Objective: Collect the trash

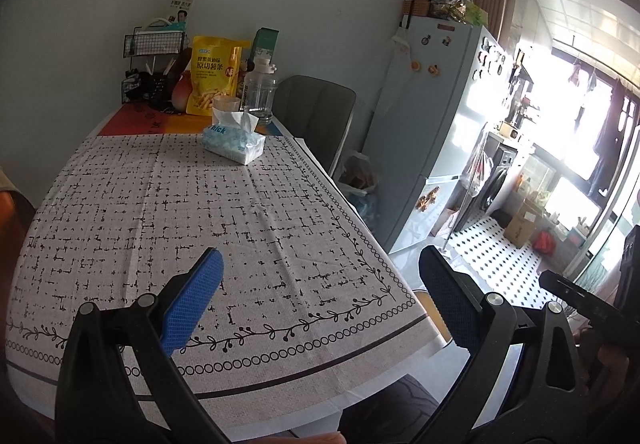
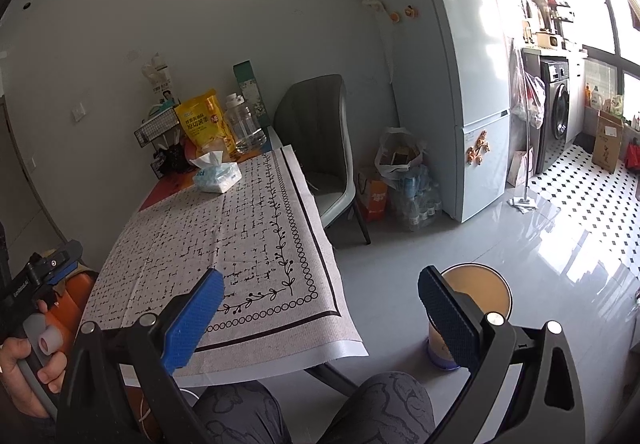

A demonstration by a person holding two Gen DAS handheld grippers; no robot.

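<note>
Trash is not plainly visible on the bench [image 1: 200, 204]; we see only the bin [image 2: 476, 296] at lower centre, nearest our right gripper [image 2: 320, 318]. Both the right and left gripper [image 1: 320, 296] fingers are apart, empty.

Tissue pack [image 1: 233, 143] reads "Thick"; yellow snack bag [image 1: 214, 74] bears "原切薯条".

left gripper [image 1: 320, 296] fingers apart, empty | over tablecloth [image 1: 200, 212] | tissue pack [image 1: 233, 142] far, probably unopened-side down

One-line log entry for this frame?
left gripper: open, empty | right gripper: open, empty | bin: floor beside table
</note>
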